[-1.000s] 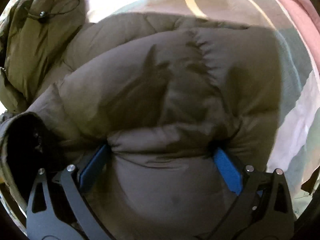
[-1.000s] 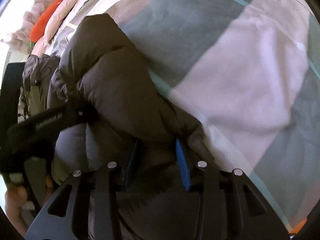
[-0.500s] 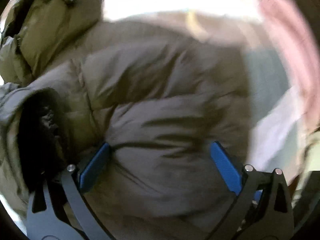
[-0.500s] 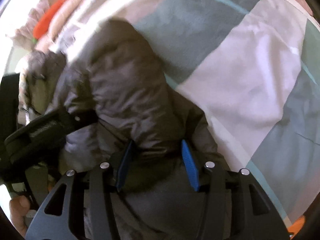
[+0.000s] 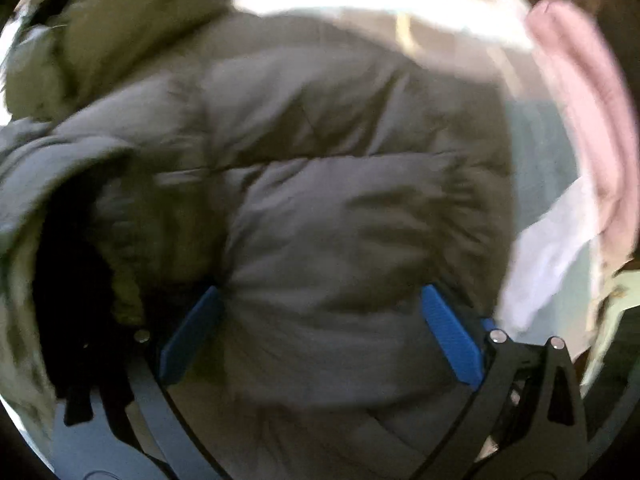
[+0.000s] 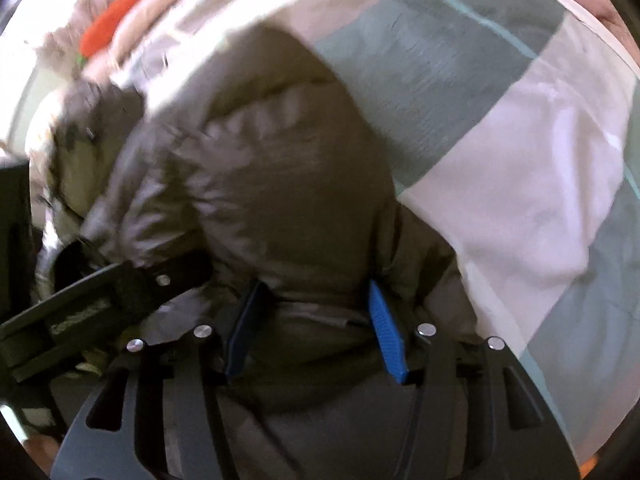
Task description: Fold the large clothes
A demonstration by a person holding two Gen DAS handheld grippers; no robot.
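1. Jaws of the left gripper (image 5: 320, 308) stand wide, with a thick fold of the olive-grey puffer jacket (image 5: 320, 200) bulging between the blue pads (image 5: 448, 332); the padding fills the whole gap and both pads press into it.
2. Jaws of the right gripper (image 6: 316, 304) are opening; a bunch of the same jacket (image 6: 288, 184) sits between the pads (image 6: 386, 328) and still meets both of them.
3. The jacket lies heaped on a bed, over a bedspread (image 6: 520, 152) of grey-green and pale blocks.
4. Both views are smeared by motion, the left one more so, and seams and folds are hard to trace. A dark opening at the left of the left view (image 5: 68, 288) may be a hood or lining; I cannot tell which.
5. The jacket's lower part is cut off behind both grippers.
6. In the right view the left gripper's black frame (image 6: 100, 300) crosses the jacket just beside the right gripper.
7. Open bedspread lies to the right of the jacket in both views.
8. A pink fabric (image 5: 580, 120) runs along the right rim of the left view, and an orange thing (image 6: 120, 20) lies far off at the top left of the right view.
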